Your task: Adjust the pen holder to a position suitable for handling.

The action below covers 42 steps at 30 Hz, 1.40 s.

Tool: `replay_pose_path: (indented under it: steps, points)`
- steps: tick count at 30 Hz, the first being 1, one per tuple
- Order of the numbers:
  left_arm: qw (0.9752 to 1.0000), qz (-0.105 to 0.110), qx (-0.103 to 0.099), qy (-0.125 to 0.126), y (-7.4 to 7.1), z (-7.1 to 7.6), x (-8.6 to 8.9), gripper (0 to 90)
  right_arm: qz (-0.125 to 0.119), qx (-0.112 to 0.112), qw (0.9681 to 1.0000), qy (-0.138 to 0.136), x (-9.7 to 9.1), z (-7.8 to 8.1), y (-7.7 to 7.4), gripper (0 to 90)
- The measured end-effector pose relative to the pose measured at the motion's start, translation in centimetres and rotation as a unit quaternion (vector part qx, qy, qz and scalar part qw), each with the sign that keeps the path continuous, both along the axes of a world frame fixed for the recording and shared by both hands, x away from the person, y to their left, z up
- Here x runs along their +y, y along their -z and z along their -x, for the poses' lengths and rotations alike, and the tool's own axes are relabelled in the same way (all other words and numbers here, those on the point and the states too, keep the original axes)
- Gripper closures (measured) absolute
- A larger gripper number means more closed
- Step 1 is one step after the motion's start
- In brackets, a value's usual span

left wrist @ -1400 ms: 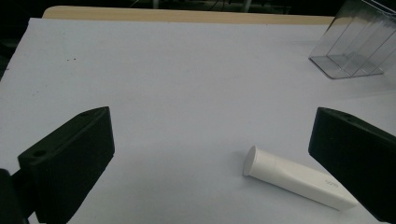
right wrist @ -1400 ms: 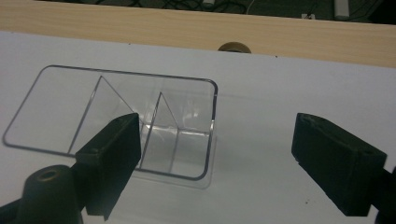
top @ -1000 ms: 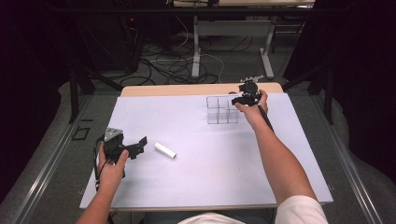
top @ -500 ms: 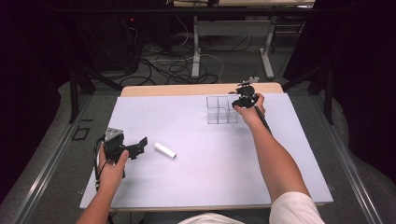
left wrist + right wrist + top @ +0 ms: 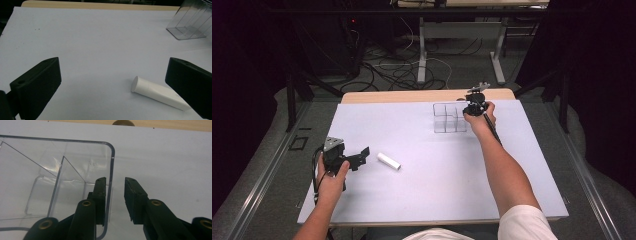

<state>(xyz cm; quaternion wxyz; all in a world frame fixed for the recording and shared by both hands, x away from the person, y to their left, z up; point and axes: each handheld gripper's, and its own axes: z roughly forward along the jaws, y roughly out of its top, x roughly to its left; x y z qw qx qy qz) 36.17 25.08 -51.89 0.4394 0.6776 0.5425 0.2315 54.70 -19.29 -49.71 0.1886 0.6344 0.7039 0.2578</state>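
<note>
- Right hand-held gripper [image 5: 115, 192] straddles the side wall of the clear plastic divided organiser box [image 5: 449, 118] at the far right of the worktop [image 5: 422, 195]: one jaw inside, one outside. Jaws have just been closing on the wall; a gap remains on the outer side, so no firm clamp yet.
- Risk: the wall is thin, smooth and glossy. A bite near the rounded corner could slip off, or tip the light box if lifted from one edge.
- Risk: closing too hard might flex or crack the plastic; the inner jaw sits close to a divider and may foul it.
- Left hand-held gripper [image 5: 354, 159] rests at the near left, jaws wide apart, holding nothing. White plastic squeeze tube [image 5: 157, 93] lies flat just beside its one jaw; a stray nudge would likely roll or skid it.
- Surface: pale lilac sheet over a wooden top, matte, bare apart from these things.
- Room: dark, cables on the floor, metal table legs behind.
</note>
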Motion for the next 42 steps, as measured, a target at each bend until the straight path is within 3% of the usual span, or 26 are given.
replay_pose_path:
  steps: [3, 8, 20, 32, 37, 40, 42]
  points:
    - [1.0000, 0.000, 0.001, 0.000, 0.0, 0.0, 0.0, 0.1, 0.001, 0.000, 1.0000, 0.006, 0.1, 0.0, 0.0, 74.6]
    - [1.0000, -0.001, 0.003, 0.000, -0.1, 0.0, 0.1, 0.1, -0.020, 0.010, 0.9994, 0.026, 0.6, 0.1, 0.0, 84.5]
    - [1.0000, -0.001, 0.003, 0.001, -0.1, 0.0, 0.1, 0.1, 0.005, 0.005, 0.9988, 0.049, 1.2, 0.1, -0.1, 87.3]
    - [1.0000, -0.001, 0.005, 0.000, 0.0, -0.1, 0.2, 0.1, -0.014, 0.016, 0.9977, 0.064, 1.5, 0.7, -0.8, 88.6]
    - [1.0000, -0.002, 0.007, -0.001, -0.1, -0.1, 0.3, 0.1, -0.008, 0.019, 0.9982, 0.057, 1.6, 1.9, -1.4, 88.5]
    - [1.0000, -0.001, 0.005, -0.002, 0.0, -0.1, 0.2, 0.1, -0.015, 0.024, 0.9981, 0.055, 1.6, 2.5, -1.2, 88.5]
    - [1.0000, -0.002, 0.003, -0.001, 0.0, -0.1, 0.2, 0.1, -0.007, 0.028, 0.9982, 0.053, 1.7, 3.4, -0.8, 88.5]
